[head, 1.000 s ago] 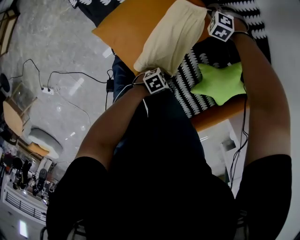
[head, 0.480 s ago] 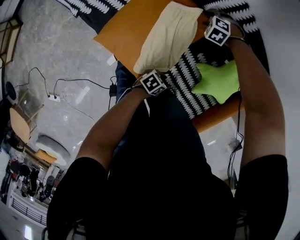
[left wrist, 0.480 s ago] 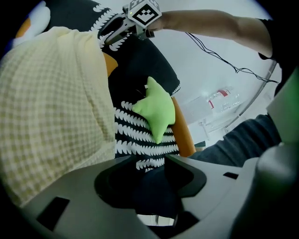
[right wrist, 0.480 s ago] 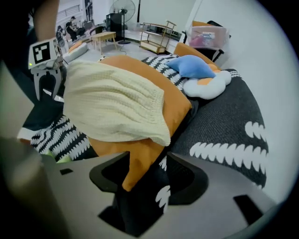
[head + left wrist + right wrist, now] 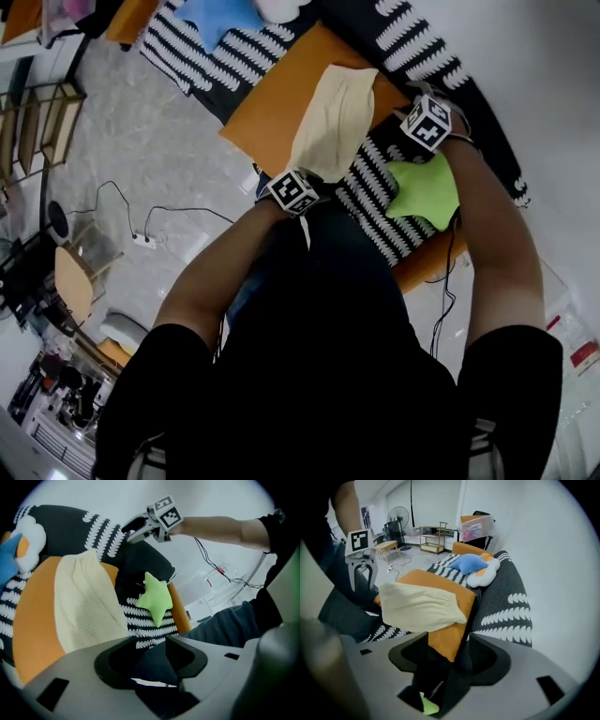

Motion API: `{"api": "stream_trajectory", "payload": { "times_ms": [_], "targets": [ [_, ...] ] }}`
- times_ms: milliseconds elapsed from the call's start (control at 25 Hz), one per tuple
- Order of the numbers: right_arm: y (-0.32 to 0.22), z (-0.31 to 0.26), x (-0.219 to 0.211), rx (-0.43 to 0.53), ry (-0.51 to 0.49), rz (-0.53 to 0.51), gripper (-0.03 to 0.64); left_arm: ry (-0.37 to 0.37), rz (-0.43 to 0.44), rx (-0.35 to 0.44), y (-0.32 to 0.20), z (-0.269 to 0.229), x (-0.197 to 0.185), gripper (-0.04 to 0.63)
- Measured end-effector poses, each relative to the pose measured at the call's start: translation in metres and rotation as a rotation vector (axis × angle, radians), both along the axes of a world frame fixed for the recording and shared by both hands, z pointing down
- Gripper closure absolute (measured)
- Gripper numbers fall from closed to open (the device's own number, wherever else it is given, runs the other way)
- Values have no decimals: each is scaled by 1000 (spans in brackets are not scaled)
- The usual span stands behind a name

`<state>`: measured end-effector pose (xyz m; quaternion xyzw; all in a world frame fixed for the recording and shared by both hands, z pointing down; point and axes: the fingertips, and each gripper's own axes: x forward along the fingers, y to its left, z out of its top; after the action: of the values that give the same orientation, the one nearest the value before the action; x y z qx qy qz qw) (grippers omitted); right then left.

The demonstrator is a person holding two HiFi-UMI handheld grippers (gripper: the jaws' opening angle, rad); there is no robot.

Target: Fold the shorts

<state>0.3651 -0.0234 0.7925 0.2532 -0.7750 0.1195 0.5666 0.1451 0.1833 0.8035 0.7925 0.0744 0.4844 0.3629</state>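
**Bench** (image 5: 375,202): a seat under a black-and-white cover. It carries an orange cushion (image 5: 281,112) with a cream pillow (image 5: 337,117) lying on it. A green star cushion (image 5: 424,190) sits to the right of these.

**Shorts** (image 5: 157,667): dark cloth, off the bench, held in the air at its near edge between the two claws. The left claw (image 5: 152,656) is clamped on a bunch of the cloth. The right claw (image 5: 443,660) is likewise closed on a dark fold.

**Judgement:** this looks like the opening step, with the garment lifted and stretched and no fold visible. The next move calls for either laying it flat on the bench or bringing the two held parts evenly together.

**Not made out:**
- In the head view the shorts merge with the person's black top, so waistband, legs and outline cannot be told.
- A white strip at the left claw is unidentified.
- A green scrap low in the right claw is unidentified.
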Motion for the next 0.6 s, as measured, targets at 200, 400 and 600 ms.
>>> {"api": "stream_trajectory", "payload": {
  "times_ms": [200, 400, 600],
  "targets": [
    [37, -42, 2, 18, -122, 157, 342, -29, -19, 51, -27, -43, 4, 383],
    [68, -62, 3, 4, -248, 351, 348, -38, -143, 76, -73, -73, 6, 379],
    [77, -71, -3, 7, -334, 454, 350, -38, -213, 87, -118, -94, -2, 375]
  ]
}}
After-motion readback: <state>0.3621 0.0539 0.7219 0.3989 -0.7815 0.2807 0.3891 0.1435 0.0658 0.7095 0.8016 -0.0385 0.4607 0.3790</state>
